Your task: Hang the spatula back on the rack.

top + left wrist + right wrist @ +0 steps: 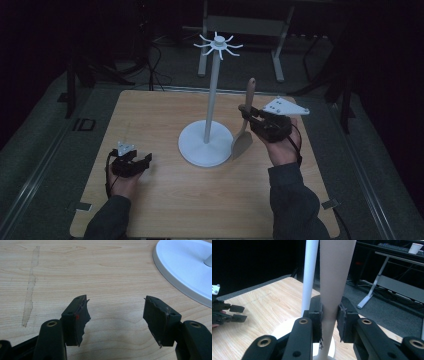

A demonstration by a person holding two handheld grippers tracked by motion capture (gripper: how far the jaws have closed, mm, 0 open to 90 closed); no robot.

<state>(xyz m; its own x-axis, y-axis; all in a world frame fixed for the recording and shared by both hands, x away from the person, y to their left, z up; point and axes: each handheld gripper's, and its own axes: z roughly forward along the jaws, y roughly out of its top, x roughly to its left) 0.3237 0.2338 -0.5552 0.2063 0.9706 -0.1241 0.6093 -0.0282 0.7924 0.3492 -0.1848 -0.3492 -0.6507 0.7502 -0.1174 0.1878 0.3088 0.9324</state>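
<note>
Right hand-held gripper (246, 113) was raised, clamped on wooden spatula (246, 125) handle, upright beside white stand (210, 100). Left hand-held gripper (142, 159) lay low over bench (165, 200), jaws apart, empty. No legible writing.

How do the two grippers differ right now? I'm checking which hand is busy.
The right gripper is shut on the wooden spatula, held upright beside the white stand; the left gripper is open with nothing between its jaws. The right is raised near the stand's pole; the left sits low over the table. Both have black jaws.
</note>
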